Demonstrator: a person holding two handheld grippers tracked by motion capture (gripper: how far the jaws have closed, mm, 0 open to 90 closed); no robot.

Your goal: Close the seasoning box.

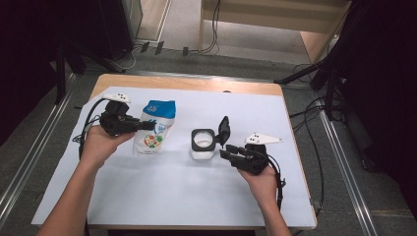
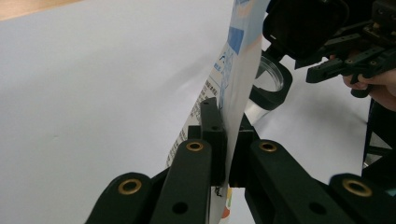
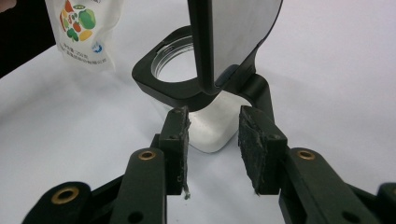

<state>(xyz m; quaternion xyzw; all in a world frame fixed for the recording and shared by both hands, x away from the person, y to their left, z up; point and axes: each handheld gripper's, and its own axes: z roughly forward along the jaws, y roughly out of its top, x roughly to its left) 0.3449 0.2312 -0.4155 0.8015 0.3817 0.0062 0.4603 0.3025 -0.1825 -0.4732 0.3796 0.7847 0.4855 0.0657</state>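
The pouch (image 2: 233, 70) is cut off by the top edge in the left gripper view, and its lower end is hidden behind the left gripper (image 2: 227, 149); its print is too small and too oblique to read. In the right gripper view the pouch (image 3: 84, 32) is cropped at the top edge. The jar (image 3: 210, 126) base is partly hidden behind the right gripper (image 3: 214, 140); its raised lid (image 3: 233, 42) runs off the top edge. In the high view the jar (image 1: 203, 143) contents cannot be told. Both forearms are cut off at the bottom edge.
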